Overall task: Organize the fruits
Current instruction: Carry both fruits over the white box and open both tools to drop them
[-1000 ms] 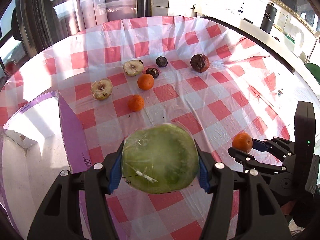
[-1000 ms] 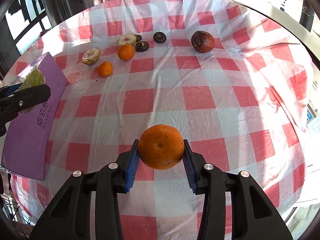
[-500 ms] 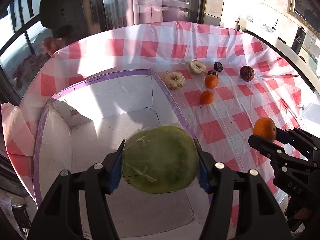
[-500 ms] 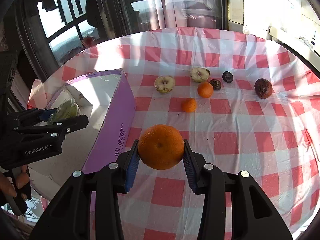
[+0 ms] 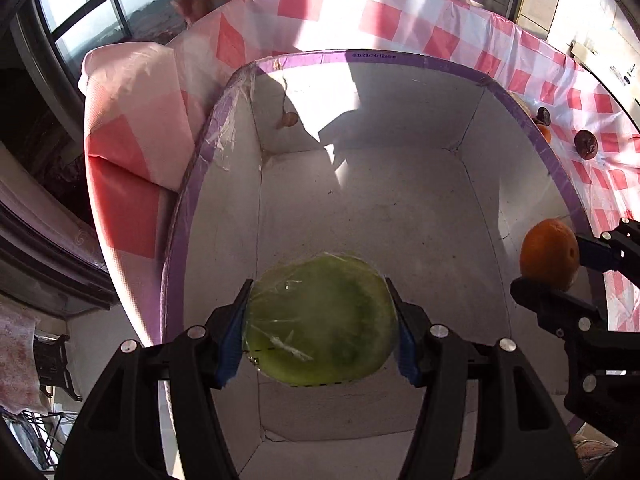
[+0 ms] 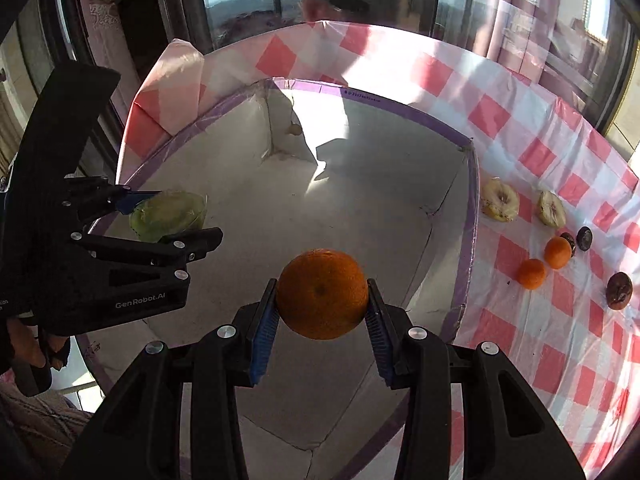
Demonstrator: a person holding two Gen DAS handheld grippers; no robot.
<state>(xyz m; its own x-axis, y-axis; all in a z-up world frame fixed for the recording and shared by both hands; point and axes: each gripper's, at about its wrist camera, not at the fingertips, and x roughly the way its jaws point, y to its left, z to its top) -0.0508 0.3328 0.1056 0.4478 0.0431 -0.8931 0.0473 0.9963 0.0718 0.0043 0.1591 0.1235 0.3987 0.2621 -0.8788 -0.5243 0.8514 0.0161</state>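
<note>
Covering the whole table, the pink-and-white checked plastic tablecloth [image 6: 552,312] carries the large open cardboard box with white inside walls and a purple rim [image 6: 468,240], whose floor looks bare apart from a small brownish speck on its far wall.

Both held pieces hang above that box. The left gripper [image 5: 320,332] is clamped on a flat green melon slice wrapped in clear film [image 5: 320,320]; its broad cut face looks back at the left wrist camera, and its long axis runs crosswise from pad to pad. The right gripper [image 6: 322,300] is clamped on a round orange [image 6: 322,294], which has no real long axis; its small navel faces the right wrist camera.

Outside the box, on the cloth to the right, lie two pale halved fruits [image 6: 500,202], two small oranges [image 6: 531,274], two small dark fruits [image 6: 584,238] and a brown wrinkled fruit [image 6: 619,291].

Risks, as I judge them: the film is slick, so the slice could slide out of the pads early or land on edge. Released from this height, the orange could roll across the floor into the slice. The grippers are near each other and could knock together over the box.
</note>
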